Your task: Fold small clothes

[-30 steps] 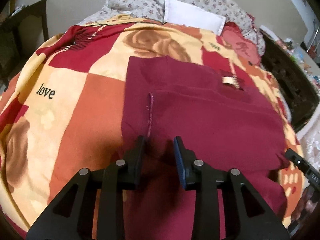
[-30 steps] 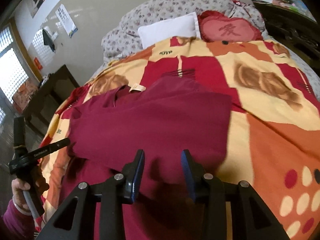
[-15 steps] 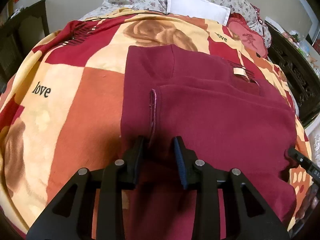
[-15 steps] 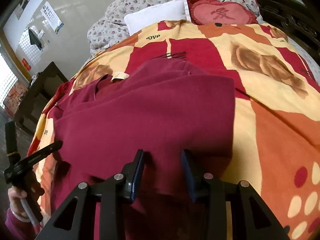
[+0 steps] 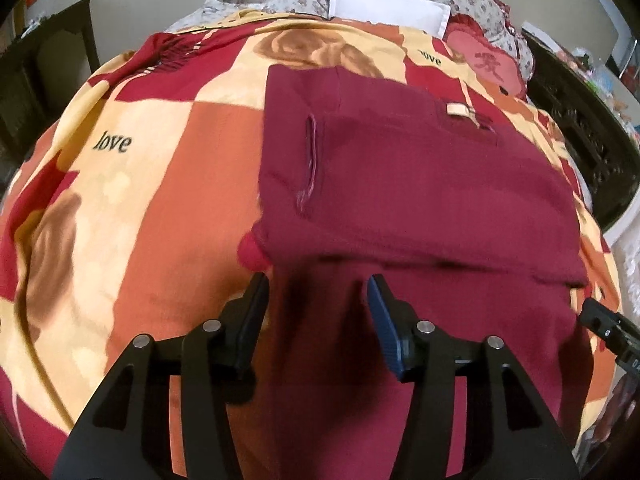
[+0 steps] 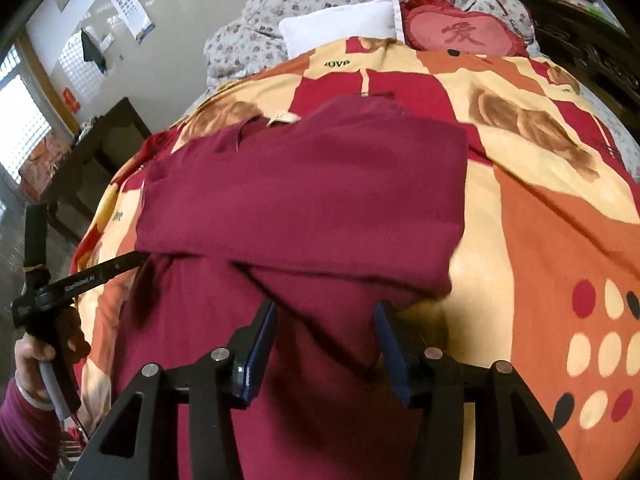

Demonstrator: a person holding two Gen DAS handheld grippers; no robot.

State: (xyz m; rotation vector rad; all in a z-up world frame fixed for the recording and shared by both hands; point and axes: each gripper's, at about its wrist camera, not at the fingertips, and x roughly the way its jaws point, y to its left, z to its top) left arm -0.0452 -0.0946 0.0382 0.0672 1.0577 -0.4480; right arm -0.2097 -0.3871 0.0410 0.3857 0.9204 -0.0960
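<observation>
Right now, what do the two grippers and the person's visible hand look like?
Both the left gripper and right gripper are black angular frames with silver bolts and blue-padded jaws. One handle reads "GenRobot.AI". The bare hand shows a maroon sleeve.

Home bedroom: quilted bed (image 5: 168, 168), pillow (image 6: 340, 26)

maroon garment (image 5: 420, 184) — near hem cut off (bottom edge) | folded-under layers hidden
</observation>
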